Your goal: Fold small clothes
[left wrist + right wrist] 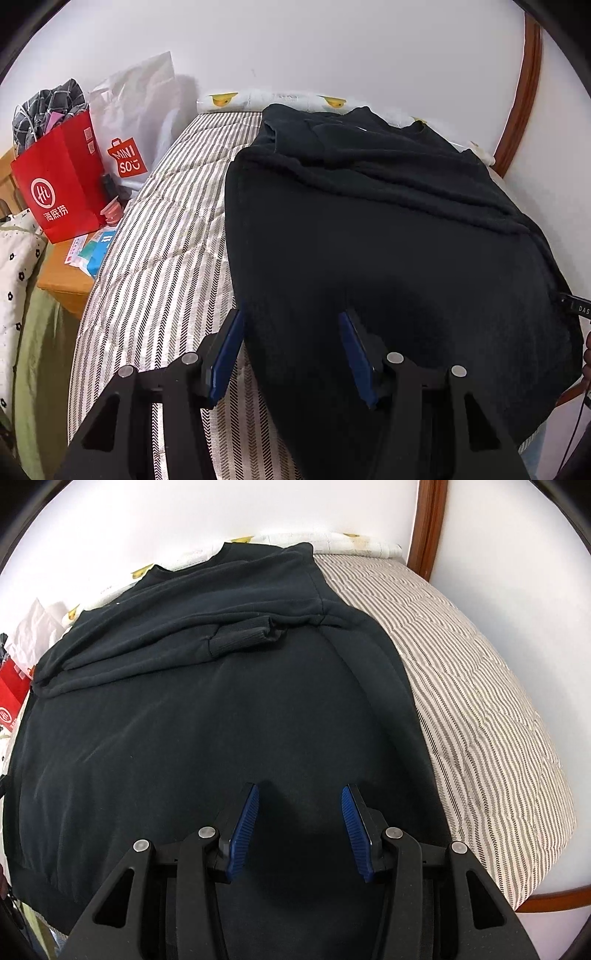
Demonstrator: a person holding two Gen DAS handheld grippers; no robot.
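Observation:
A black sweatshirt (388, 229) lies spread on the striped bed, both sleeves folded across its chest; it also shows in the right wrist view (192, 709), where a ribbed cuff (240, 640) lies mid-chest. My left gripper (291, 321) is open and empty, hovering over the garment's near left edge. My right gripper (299, 797) is open and empty over the lower right part of the garment, near its hem.
The striped mattress (166, 258) (480, 701) extends left and right of the garment. A wooden nightstand (59, 277) holds a red paper bag (59, 184) and a white Miniso bag (136, 122). A white wall and wooden bed frame (428, 524) stand behind.

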